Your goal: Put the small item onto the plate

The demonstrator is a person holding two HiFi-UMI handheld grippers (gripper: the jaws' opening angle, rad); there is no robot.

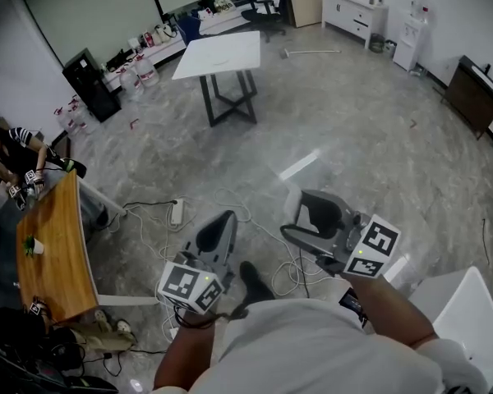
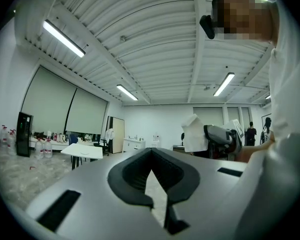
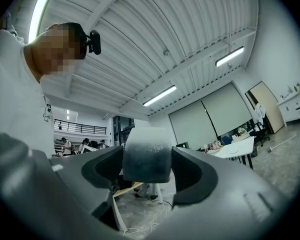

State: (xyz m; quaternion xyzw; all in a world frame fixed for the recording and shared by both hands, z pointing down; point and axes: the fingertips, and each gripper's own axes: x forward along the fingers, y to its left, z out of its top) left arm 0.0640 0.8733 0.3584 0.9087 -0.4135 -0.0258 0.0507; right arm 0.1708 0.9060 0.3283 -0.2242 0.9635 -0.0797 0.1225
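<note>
So far: small item (image 3: 147,149) is gripped and held clear of the floor; not yet placed.
Right gripper (image 3: 148,170): jaws wide, pads clamped on both sides of the pale, blocky item.
Left gripper (image 2: 151,159): jaws drawn together, nothing between them.
Plate: not confirmed; a faint round shape on the distant white table (image 1: 222,54) may be it.
Remaining: approach, lower, and release onto the plate.
</note>
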